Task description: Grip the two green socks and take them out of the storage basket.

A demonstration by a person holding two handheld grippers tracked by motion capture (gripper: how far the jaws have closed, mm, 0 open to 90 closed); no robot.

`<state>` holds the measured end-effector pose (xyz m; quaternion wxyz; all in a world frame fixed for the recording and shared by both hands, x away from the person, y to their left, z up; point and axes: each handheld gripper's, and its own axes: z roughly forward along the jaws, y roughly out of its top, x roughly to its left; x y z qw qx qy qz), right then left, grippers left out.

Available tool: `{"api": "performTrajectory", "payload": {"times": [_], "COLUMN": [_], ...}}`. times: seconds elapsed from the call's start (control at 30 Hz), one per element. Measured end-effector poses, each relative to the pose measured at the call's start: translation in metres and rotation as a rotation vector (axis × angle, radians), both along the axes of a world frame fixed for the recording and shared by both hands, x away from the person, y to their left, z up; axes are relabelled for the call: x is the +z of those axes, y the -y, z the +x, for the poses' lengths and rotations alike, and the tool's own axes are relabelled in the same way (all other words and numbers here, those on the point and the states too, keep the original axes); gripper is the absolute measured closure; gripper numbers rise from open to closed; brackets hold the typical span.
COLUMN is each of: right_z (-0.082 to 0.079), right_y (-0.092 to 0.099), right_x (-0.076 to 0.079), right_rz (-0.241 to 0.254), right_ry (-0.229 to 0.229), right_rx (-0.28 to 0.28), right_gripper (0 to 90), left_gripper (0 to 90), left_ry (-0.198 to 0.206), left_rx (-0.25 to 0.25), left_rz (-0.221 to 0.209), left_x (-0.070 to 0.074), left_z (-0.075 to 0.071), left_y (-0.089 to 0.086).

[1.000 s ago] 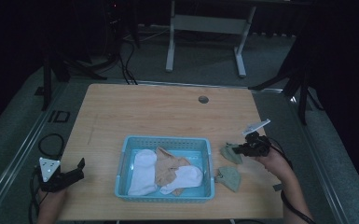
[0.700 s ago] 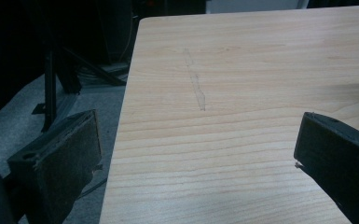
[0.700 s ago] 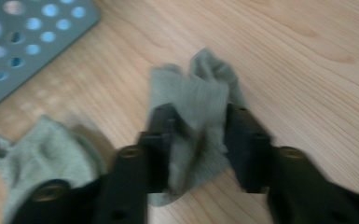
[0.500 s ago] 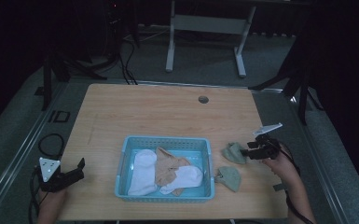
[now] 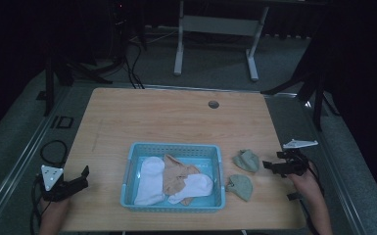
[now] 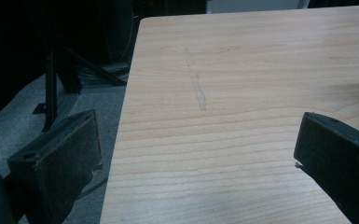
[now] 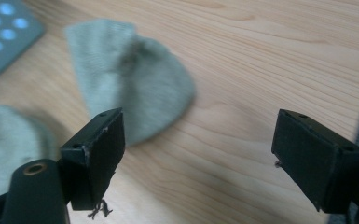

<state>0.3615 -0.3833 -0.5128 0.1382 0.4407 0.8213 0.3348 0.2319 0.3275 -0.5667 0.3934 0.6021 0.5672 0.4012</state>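
**Wooden bench in a dark room, with socks, a basket and two hand-held grippers**

A pale wooden bench (image 5: 176, 117) is sitting in a dim room, its light grain running lengthwise and a small round cable hole (image 5: 213, 104) showing near the far edge. Grey carpeted floor (image 5: 24, 147) is surrounding it, and black cables (image 5: 127, 63) are trailing across the floor beyond the far left corner. A white metal frame (image 5: 215, 29) is standing on the floor behind the far edge, and dark stands are rising at both sides.

A light blue plastic basket (image 5: 172, 148) is sitting close to the near edge, roughly at its middle, holding white socks (image 5: 149, 178) and a tan sock (image 5: 176, 174). Two grey-green socks are lying on the bare wood just to the right of the basket: the farther sock (image 5: 247, 160) and, well apart from it, the nearer sock (image 5: 241, 186) toward the near edge.

The right hand-held gripper (image 5: 270, 167) is hovering near the right edge, just beside the farther grey-green sock, pointing at it. Its jaws have just been opening and are now standing spread wide, with nothing between them; the right gripper view shows bare wood in the gap and the sock just beyond.

The left hand-held gripper (image 5: 84, 174) is resting at the near left corner, well apart from the basket. Its jaws are spread too, framing bare wood and the bench's left edge.
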Motion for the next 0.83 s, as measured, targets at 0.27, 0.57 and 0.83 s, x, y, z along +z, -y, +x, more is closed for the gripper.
{"api": "performTrajectory", "payload": {"times": [0.27,0.57,0.83], "right_z": [-0.009,-0.014,-0.016], "right_y": [0.012,0.021,0.022], "right_x": [-0.016,-0.027,-0.036], "right_rz": [-0.026,-0.014,-0.035], "right_ry": [0.053,0.128,0.126], "right_rx": [-0.099,-0.218,-0.247], "right_gripper": [12.3,12.3,13.0], "left_gripper": [0.4,0.3,0.3], "left_ry": [0.001,0.001,0.0], "left_rx": [0.0,0.001,-0.001], "left_rz": [0.0,-0.002,-0.003], "left_x": [0.0,0.0,0.0], "left_z": [0.0,0.0,0.0], "left_y": [0.0,0.0,0.0]}}
